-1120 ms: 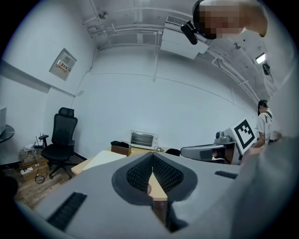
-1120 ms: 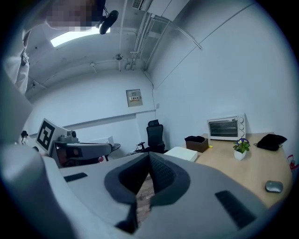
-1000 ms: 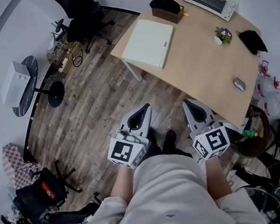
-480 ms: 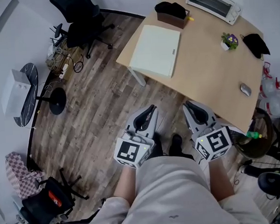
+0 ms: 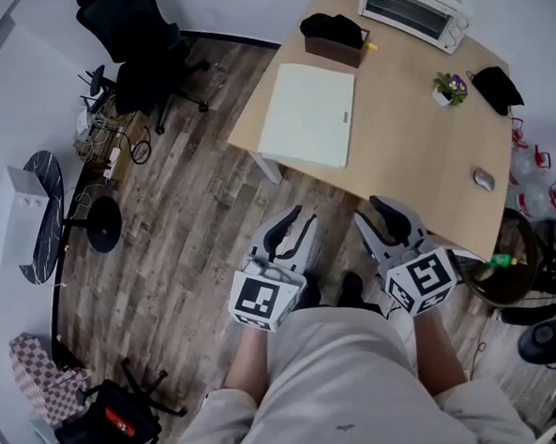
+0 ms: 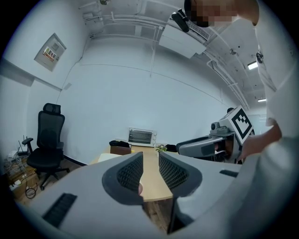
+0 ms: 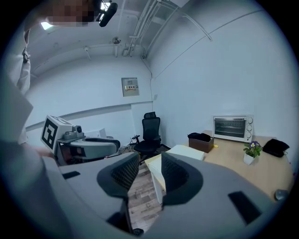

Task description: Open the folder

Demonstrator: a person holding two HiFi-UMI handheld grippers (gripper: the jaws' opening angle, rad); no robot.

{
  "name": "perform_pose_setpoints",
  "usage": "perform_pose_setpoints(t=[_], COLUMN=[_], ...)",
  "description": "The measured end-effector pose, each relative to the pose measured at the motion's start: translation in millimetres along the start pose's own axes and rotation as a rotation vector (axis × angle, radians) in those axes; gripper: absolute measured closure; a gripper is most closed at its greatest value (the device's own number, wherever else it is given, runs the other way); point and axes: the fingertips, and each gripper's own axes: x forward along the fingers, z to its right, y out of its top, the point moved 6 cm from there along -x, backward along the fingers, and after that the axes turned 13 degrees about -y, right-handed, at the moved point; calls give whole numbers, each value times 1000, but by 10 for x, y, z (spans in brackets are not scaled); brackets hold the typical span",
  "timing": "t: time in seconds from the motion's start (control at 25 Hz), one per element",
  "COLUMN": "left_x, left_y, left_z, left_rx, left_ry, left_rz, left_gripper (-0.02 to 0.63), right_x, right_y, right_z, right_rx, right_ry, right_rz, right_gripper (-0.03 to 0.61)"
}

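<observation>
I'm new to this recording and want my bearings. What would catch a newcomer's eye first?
Two bulky grey grippers, the left gripper and the right gripper, sit low in the head view above the wooden floor; their jaws have just been opening, nothing between them. Ahead, a closed pale folder lies on the light wooden table, a white toaster oven at its far edge.

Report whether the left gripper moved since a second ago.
Yes: the left gripper has come closer to the table; its fingers have just been opening, with nothing between them.
</observation>
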Motion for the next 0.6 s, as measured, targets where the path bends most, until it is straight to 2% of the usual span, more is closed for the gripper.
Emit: perform_pose_setpoints(t=[0.48,0.6], left_x=[-164,-122], left_y=[-67,-84], left_z=[-571,-639], left_rx=[-12,20], left_ry=[-99,-132], left_rz=[-42,-66], left_gripper=[507,497], right_x=[389,431], right_y=[-64,-85], right_z=[-268,-270], right_rx=[61,78], right_ry=[-128,-164], right_rz=[-50,-56], right_gripper=[422,422])
